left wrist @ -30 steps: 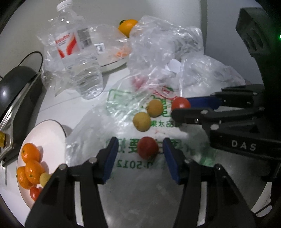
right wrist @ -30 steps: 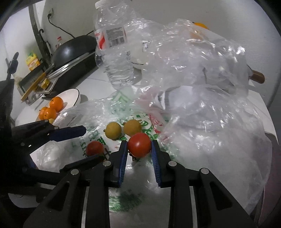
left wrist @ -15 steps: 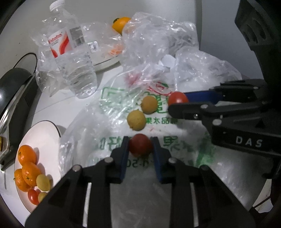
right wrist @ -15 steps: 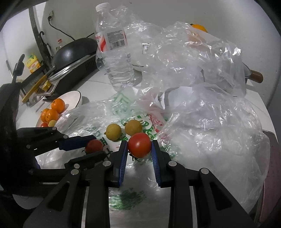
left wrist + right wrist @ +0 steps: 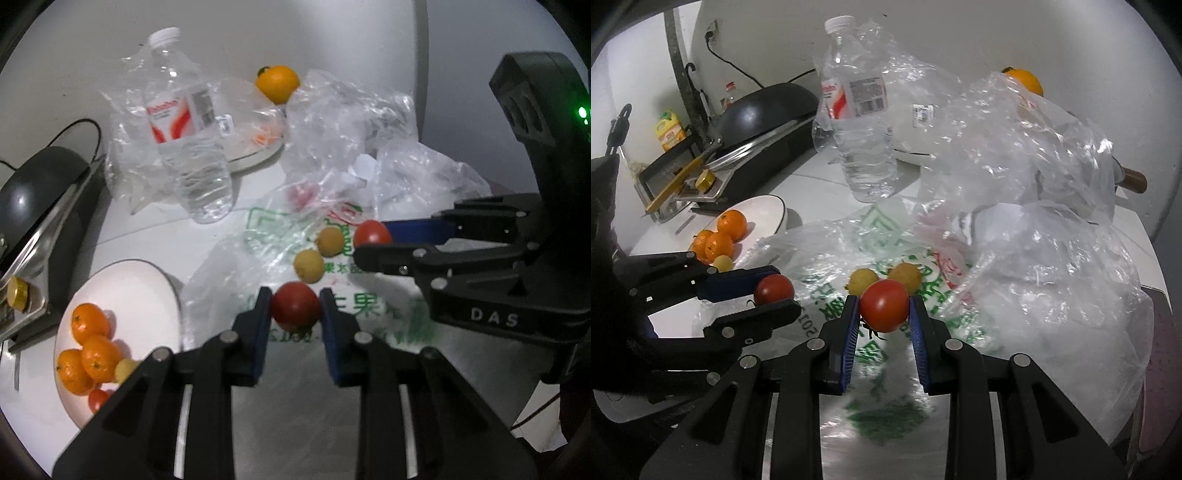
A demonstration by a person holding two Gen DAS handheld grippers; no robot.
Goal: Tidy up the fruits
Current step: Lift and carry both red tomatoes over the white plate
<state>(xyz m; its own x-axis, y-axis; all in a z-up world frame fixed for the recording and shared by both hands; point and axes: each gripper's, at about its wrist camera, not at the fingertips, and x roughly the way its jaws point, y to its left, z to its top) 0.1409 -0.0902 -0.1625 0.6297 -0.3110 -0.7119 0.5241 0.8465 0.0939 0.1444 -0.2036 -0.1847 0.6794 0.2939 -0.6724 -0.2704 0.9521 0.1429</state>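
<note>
My left gripper [image 5: 295, 314] is shut on a red tomato [image 5: 296, 311], lifted slightly above the printed plastic bag [image 5: 369, 317]. My right gripper [image 5: 883, 312] is shut on a second red tomato [image 5: 884, 309]; in the left wrist view that tomato [image 5: 372, 233] shows between the right gripper's fingers [image 5: 417, 230]. Two yellow fruits [image 5: 308, 264] [image 5: 330, 241] lie on the bag between the grippers. A white plate [image 5: 136, 291] at the left holds several small oranges [image 5: 90, 345], a yellow fruit and a small tomato.
A clear water bottle [image 5: 188, 147] stands behind the bag, with crumpled clear bags [image 5: 1015, 155] around it. A large orange [image 5: 277, 83] sits on a far plate. A black wok [image 5: 764, 110] and stove stand at the left. The table edge runs at the right.
The left gripper closed on the red tomato and lifted it off the bag. The right gripper stays shut on its tomato and has risen a little.
</note>
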